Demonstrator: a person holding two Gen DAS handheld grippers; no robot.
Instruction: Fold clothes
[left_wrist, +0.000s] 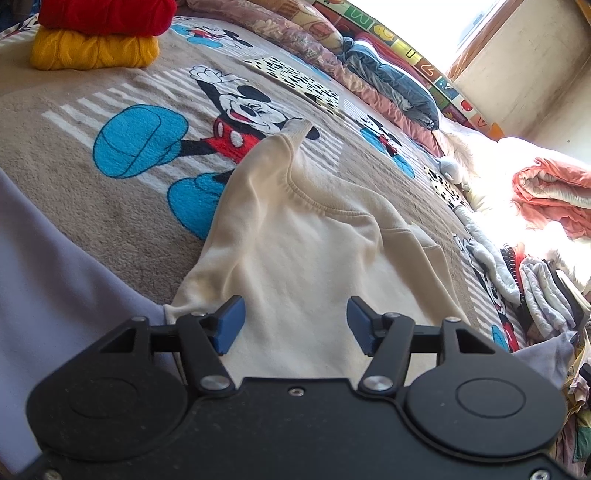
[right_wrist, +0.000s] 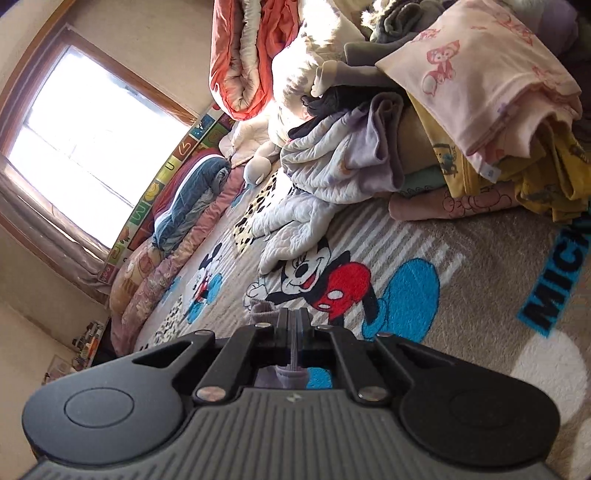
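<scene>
Mickey blanket (left_wrist: 74, 206), sunlit window (right_wrist: 88, 147), plush toy (right_wrist: 258, 168)

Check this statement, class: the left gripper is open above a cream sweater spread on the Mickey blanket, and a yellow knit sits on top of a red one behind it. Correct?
Not quite. The left wrist view shows the red knit on top of the yellow knit. The rest holds: the left gripper is open above the cream sweater on the Mickey blanket.

Both grippers have black linkages with silver screws; the left gripper (left_wrist: 295, 325) has blue pads (left_wrist: 232, 322), the right gripper's (right_wrist: 293, 325) seemingly dark.
</scene>
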